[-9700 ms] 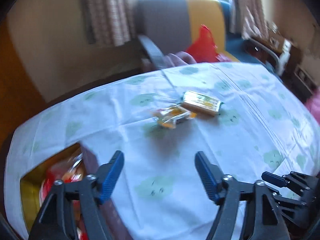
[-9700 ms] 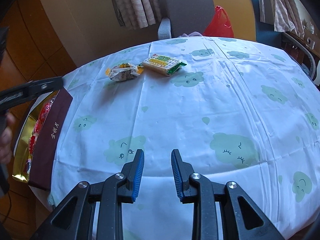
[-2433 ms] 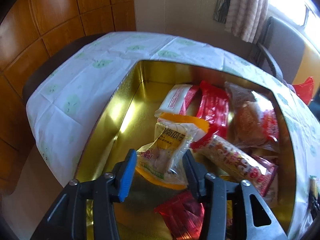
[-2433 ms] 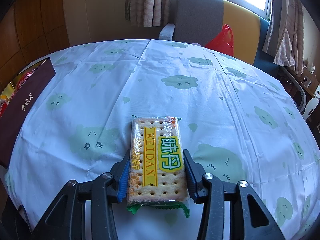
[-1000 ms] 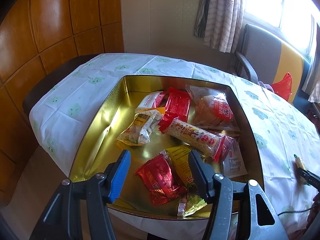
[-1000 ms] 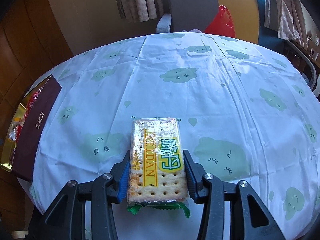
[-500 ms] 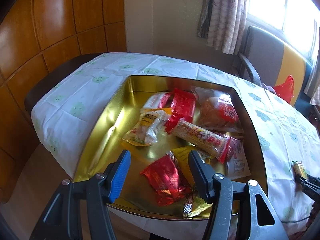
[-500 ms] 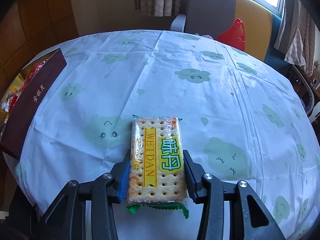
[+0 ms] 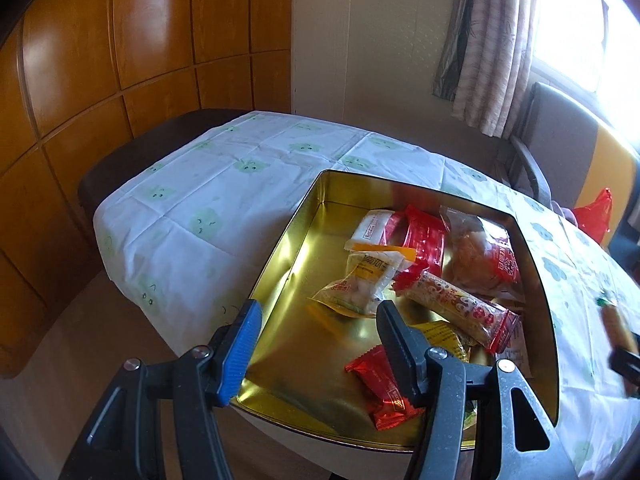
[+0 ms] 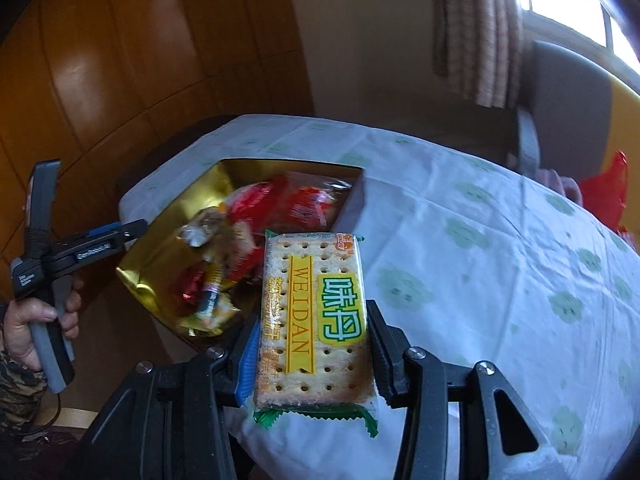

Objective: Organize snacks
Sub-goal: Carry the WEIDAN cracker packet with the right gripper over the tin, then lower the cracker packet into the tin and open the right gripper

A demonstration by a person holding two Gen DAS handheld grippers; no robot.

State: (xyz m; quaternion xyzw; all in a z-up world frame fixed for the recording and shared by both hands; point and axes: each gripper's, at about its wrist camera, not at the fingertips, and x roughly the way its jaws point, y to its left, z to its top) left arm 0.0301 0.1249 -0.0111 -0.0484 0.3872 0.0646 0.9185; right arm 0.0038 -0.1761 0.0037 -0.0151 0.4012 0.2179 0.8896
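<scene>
A gold tin [image 9: 280, 248] sits at the corner of the table and holds several wrapped snacks, among them a pale yellow packet [image 9: 360, 284], a long red-and-white packet [image 9: 452, 312] and a small red packet [image 9: 384, 384]. My left gripper [image 9: 319, 312] hangs open over the tin's near edge with nothing between its fingers. My right gripper [image 10: 312, 328] is shut on a clear cracker packet [image 10: 314, 312] with a yellow and green label, held in the air beside the tin [image 10: 160, 236]. That packet [image 9: 616, 324] shows blurred at the right edge of the left wrist view.
A hand [image 10: 24, 328] holds the left gripper [image 10: 128, 230] left of the tin. The table wears a white cloth [image 9: 224, 196] with green clouds. Behind it stand a grey and yellow chair [image 9: 560, 140] and a red bag [image 9: 596, 216]. Wood panels [image 9: 120, 40] line the left wall.
My right gripper has swung left and upward with the cracker packet, so the tin now lies just ahead of it. My left gripper has drifted left; the tin sits further right in its view.
</scene>
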